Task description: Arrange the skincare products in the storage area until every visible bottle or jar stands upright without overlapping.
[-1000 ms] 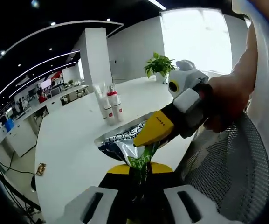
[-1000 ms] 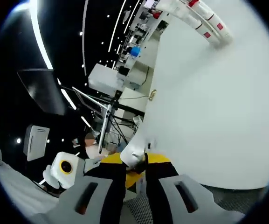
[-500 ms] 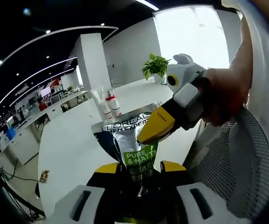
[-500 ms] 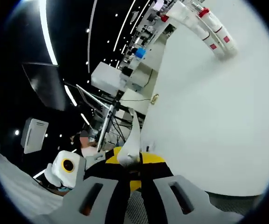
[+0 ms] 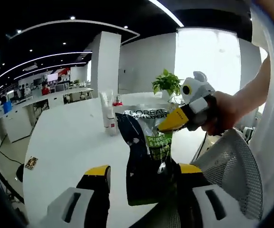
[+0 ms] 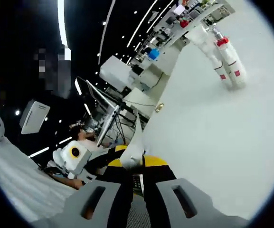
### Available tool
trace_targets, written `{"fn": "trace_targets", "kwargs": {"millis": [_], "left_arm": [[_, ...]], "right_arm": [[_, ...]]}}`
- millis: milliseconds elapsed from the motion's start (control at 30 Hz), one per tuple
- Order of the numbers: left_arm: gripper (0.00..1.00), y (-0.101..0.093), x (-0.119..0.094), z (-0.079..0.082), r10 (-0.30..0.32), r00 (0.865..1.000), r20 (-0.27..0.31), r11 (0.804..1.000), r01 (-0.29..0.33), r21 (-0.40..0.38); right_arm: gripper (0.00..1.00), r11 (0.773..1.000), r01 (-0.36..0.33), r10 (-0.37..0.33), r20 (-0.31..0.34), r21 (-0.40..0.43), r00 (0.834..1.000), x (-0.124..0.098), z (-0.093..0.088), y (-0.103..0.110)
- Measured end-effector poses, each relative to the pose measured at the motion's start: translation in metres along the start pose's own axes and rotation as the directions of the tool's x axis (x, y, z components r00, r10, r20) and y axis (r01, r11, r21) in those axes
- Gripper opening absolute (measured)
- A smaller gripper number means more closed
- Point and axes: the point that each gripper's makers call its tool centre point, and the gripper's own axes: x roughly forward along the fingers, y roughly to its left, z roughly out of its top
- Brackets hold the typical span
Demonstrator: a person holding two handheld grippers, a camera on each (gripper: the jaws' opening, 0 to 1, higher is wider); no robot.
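The white table (image 5: 70,142) served as the landmark for everything else. In the left gripper view, a dark and silver L'Oreal sachet (image 5: 144,156) with a green panel hung above the table's near edge, between the 2 spread yellow-tipped jaws of the left gripper (image 5: 144,173); those jaws stood wide apart, and whether either one touched the sachet could not be told. The right gripper (image 5: 171,121), held in a person's hand (image 5: 227,110), came in from the right of that view with its yellow jaws pinched closed on the sachet's upper right edge. Farther back on the table stood 2 white bottles (image 5: 109,114), upright and close together, 1 with a red collar. A potted plant (image 5: 166,81) sat at the table's far side, near a bright window. A mesh chair back (image 5: 231,166) showed just off the table's near right edge. In the right gripper view, the right gripper (image 6: 133,166) had its jaws closed on the thin pale edge of the sachet (image 6: 136,142), seen end-on, and the 2 white bottles (image 6: 227,59) stood well apart from it on the table (image 6: 212,133), while the left gripper (image 6: 77,159) appeared at the lower left.
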Motion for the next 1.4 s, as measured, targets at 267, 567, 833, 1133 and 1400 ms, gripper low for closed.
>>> {"fn": "trace_targets", "kwargs": {"millis": [267, 567, 833, 1133, 1400], "left_arm": [[0.63, -0.028, 0.0, -0.006, -0.127, 0.992, -0.023, 0.992, 0.127, 0.024], [0.35, -0.036, -0.008, 0.006, -0.16, 0.987, 0.03, 0.976, 0.153, 0.157], [0.22, -0.034, -0.005, -0.009, -0.171, 0.984, -0.044, 0.974, 0.176, 0.146], [0.01, -0.037, -0.005, -0.025, -0.17, 0.977, -0.133, 0.938, 0.201, 0.281], [0.0, -0.02, -0.005, -0.016, -0.113, 0.989, -0.099, 0.969, 0.132, 0.209]], "right_arm": [[0.05, 0.954, -0.146, 0.077, -0.257, -0.262, 0.963, -0.001, -0.019, 0.028], [0.04, 0.818, -0.326, 0.092, -0.451, -0.474, 0.888, 0.005, -0.036, 0.039], [0.05, 0.756, -0.346, 0.075, -0.451, -0.556, 0.889, 0.011, -0.042, 0.035], [0.07, 0.777, -0.252, -0.012, -0.414, -0.577, 0.91, 0.009, -0.051, 0.017], [0.27, 0.846, -0.117, -0.056, -0.304, -0.521, 0.951, 0.003, -0.04, -0.005]]}}
